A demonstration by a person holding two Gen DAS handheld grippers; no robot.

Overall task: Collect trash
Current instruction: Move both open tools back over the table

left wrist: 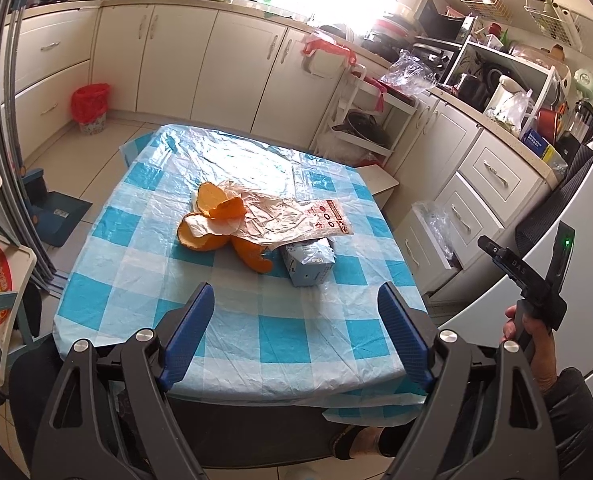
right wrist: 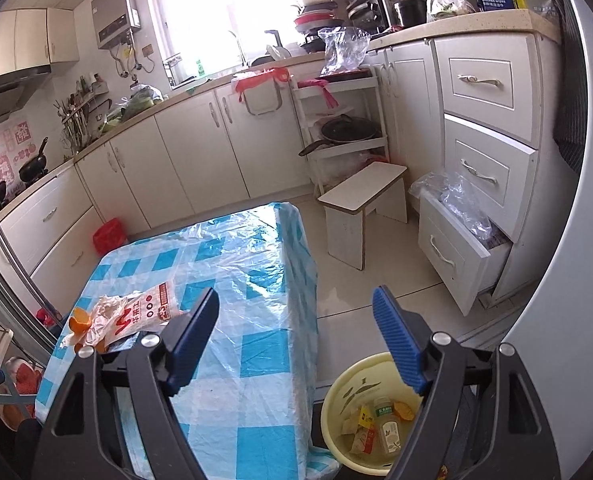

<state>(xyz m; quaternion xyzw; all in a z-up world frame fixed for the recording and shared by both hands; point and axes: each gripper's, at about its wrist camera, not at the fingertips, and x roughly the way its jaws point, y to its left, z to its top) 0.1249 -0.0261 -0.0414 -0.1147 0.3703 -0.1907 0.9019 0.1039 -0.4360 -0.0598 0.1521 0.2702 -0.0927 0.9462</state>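
While both grippers hang above the near edge of the table, I see nothing between either pair of pads. My left gripper stands w/ jaws spread wide and empty, blue pads over the blue-and-white checked plastic cloth. The right gripper is likewise wide apart and empty; its left finger sits over the table's right side, its right finger over the yellow basin on the floor.

The trash still on the table is bunched near the middle, at about 12 o'clock from my left gripper and well apart from it. Orange peel lies in several curled pieces at roughly 11 o'clock. A crumpled plastic bag w/ red print is draped over the peel and runs off toward 1 o'clock. A small pale-blue carton lies on its side, touching the bag's near edge, partly tucked under it. From the right wrist the same pile sits at 10 o'clock, partly hidden behind the gripper body; the carton there is prob. the dark bit under the bag, but I can't be sure.

The basin is at 5 o'clock in the right view, just beside the table's corner. Inside: a small bottle w/ green cap lying down, plus wrappers in yellow and orange. A red-lined bin stands by the far cabinets at 10 o'clock. The person's right hand grips the other handle at 3 o'clock in the left view.
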